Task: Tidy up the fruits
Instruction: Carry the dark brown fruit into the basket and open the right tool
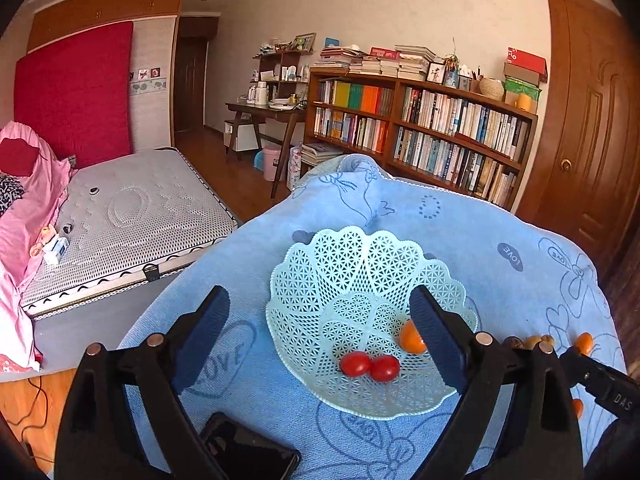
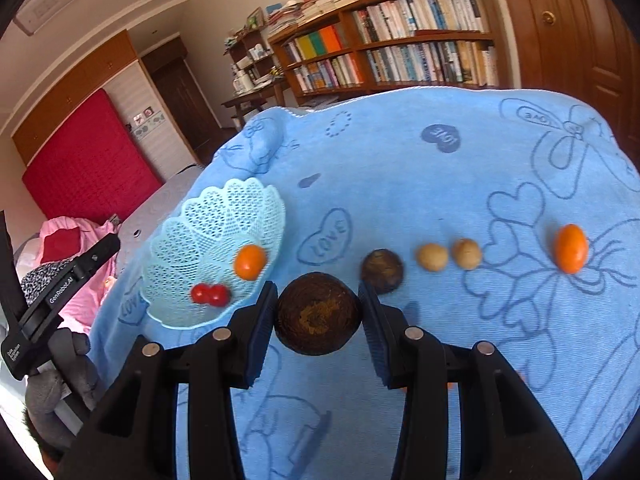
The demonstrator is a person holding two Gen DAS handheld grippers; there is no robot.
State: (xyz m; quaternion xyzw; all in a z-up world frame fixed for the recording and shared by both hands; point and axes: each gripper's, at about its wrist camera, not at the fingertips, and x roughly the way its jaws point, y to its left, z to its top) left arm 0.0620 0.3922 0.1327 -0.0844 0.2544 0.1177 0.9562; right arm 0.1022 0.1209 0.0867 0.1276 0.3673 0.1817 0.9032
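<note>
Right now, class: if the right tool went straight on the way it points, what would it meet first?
The right tool is already clamped on a dark brown round fruit. Straight ahead lies only bare blue towel, probably; depth is unclear.

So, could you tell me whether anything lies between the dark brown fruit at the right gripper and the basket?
Nothing visible does: only bare blue towel separates the dark brown fruit, framed by the right gripper, from the basket.

Lattice basket [image 2: 224, 216] holds two tomatoes [image 2: 209, 294], kumquat [image 2: 249, 262]; brown fruits [image 2: 318, 314], second kumquat [image 2: 570, 248] on towel.
</note>
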